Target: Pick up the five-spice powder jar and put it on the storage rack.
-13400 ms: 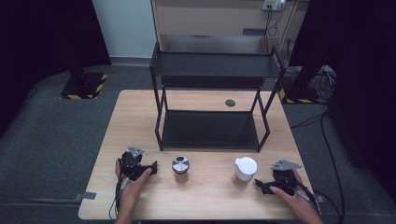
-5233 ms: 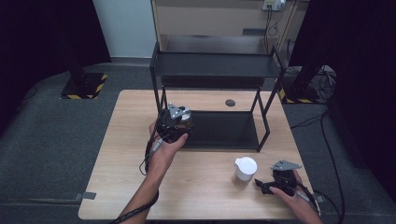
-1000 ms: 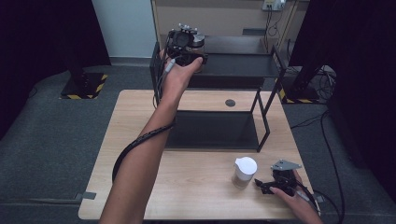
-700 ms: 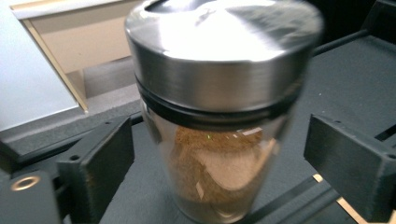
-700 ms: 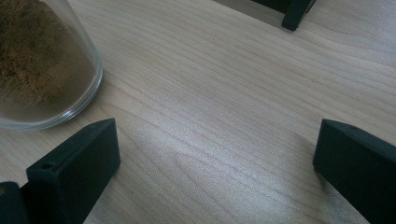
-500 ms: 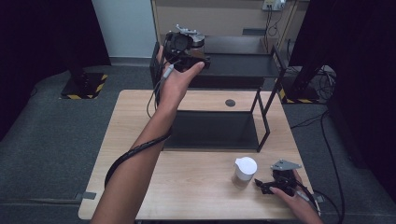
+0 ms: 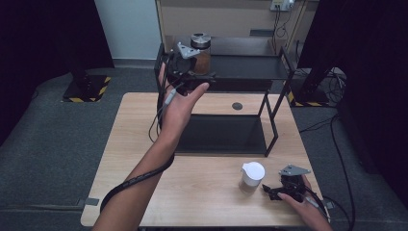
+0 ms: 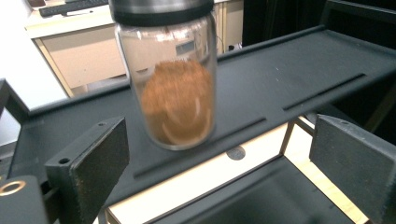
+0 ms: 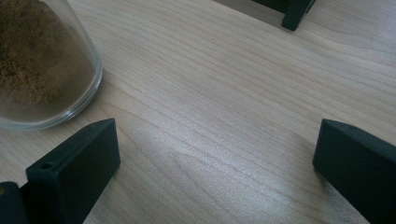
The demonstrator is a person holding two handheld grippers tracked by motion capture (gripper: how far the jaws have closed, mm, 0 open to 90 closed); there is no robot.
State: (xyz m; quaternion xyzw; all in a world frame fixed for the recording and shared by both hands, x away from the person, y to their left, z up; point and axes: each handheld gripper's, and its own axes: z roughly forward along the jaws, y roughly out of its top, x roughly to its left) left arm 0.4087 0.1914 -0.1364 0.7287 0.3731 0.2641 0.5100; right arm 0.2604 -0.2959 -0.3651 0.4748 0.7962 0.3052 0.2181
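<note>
My left gripper [image 7: 185,60] has just been opening and its jaws stand apart with nothing between them; the steel-lidded jar [image 7: 201,53] of brown powder stands upright on the top shelf [image 7: 250,65] of the black rack, close to that shelf's left end. In the left gripper view the jar [image 8: 175,79] sits just ahead of my open jaws, so the risk is right here: if I swing the hand sideways while backing away, a jaw or the trailing cable could clip the glass and tip it off the shelf onto the surface [image 7: 125,144]. Over to the right, the white-lidded jar [image 7: 252,174] stands near the front right corner, and my right gripper [image 7: 276,190] rests beside it, jaws wide and empty; a careless nudge there could slide it.
</note>
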